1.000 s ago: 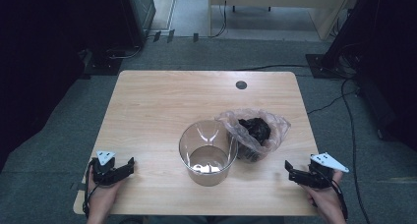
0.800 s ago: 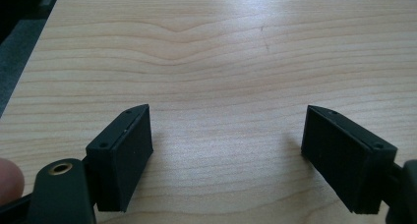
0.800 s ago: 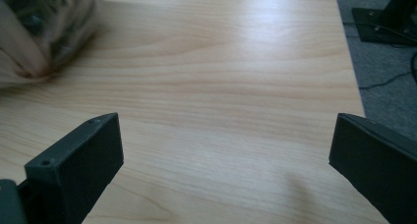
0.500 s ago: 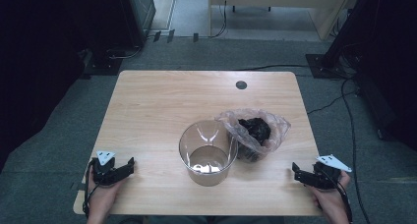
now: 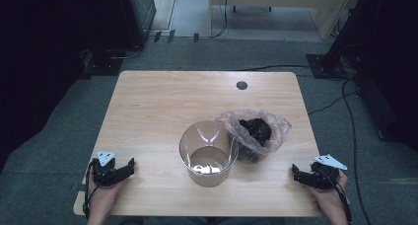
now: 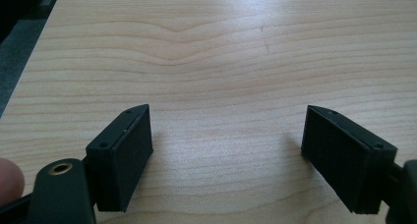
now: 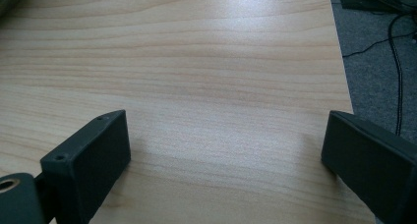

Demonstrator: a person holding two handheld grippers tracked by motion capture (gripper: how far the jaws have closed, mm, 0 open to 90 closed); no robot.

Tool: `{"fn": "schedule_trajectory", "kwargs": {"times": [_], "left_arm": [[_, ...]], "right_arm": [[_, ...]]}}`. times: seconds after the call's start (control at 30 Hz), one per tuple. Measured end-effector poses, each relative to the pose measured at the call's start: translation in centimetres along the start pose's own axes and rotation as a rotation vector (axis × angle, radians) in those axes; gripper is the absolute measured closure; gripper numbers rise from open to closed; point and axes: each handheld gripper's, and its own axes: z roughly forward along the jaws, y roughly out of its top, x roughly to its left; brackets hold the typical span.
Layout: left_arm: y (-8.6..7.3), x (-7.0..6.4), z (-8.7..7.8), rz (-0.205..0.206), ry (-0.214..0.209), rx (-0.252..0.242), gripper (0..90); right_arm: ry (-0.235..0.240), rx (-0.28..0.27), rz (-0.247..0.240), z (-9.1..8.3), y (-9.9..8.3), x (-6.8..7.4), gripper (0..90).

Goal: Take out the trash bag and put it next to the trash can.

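Your left gripper (image 5: pixel 129 166) and right gripper (image 5: pixel 296 171) rest at the table's (image 5: pixel 162 106) near corners, jaws wide apart, empty. Between them stand the jar (image 5: pixel 208 153) and, touching its right, the bag (image 5: pixel 256 133).

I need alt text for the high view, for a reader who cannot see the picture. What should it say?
A clear tub and a plastic bag of dark contents stand side by side near the front of a wooden table. At the near corners, a person's hands hold the left gripper and the right gripper, both apart from the tub and bag.
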Motion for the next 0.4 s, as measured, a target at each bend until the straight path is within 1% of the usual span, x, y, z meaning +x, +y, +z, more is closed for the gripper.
{"fn": "schedule_trajectory", "kwargs": {"times": [0.4], "left_arm": [[0.01, -0.02, 0.02, 0.001, -0.001, -0.001, 19.0]], "right_arm": [[0.0, 0.001, 0.002, 0.0, -0.01, 0.05, 4.1]]}}
